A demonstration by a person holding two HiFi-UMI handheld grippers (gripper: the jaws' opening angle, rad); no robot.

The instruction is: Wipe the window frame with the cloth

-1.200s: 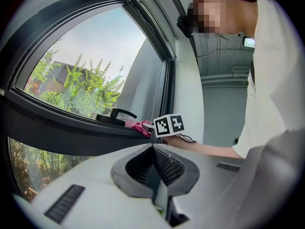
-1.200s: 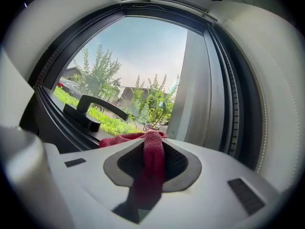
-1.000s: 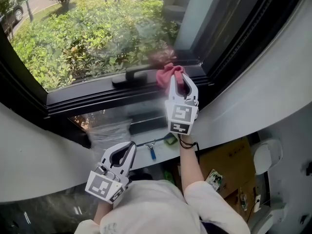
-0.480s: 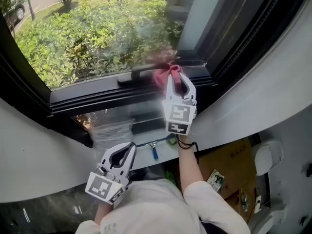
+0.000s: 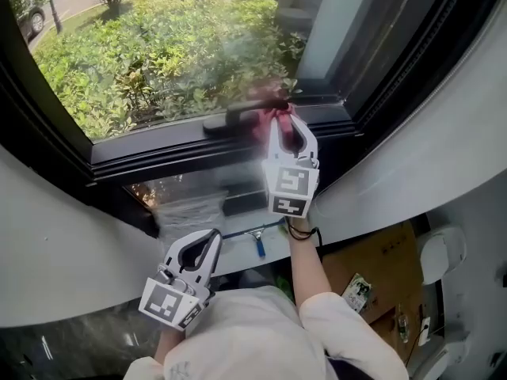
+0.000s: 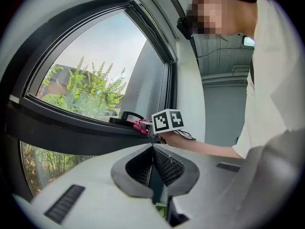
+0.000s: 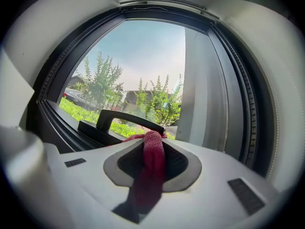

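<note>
A pink-red cloth (image 5: 275, 118) is pressed on the black window frame (image 5: 158, 150), right beside the end of the black window handle (image 5: 231, 117). My right gripper (image 5: 285, 122) is shut on the cloth (image 7: 152, 161), which bunches up between its jaws; the handle (image 7: 126, 119) lies just ahead of it. Low and near the person's body, my left gripper (image 5: 207, 240) is shut and holds nothing. In the left gripper view the right gripper's marker cube (image 6: 168, 120) and the cloth (image 6: 140, 125) show at the sill.
The white window reveal (image 5: 428, 157) curves round on the right and the white sill (image 5: 55, 260) on the left. Below lie a cardboard box (image 5: 372, 267) and small tools (image 5: 258, 242). Green shrubs (image 5: 158, 62) show through the glass.
My right gripper has slid the cloth a little to the left along the frame, up against the handle's end. The left gripper has stayed put.
</note>
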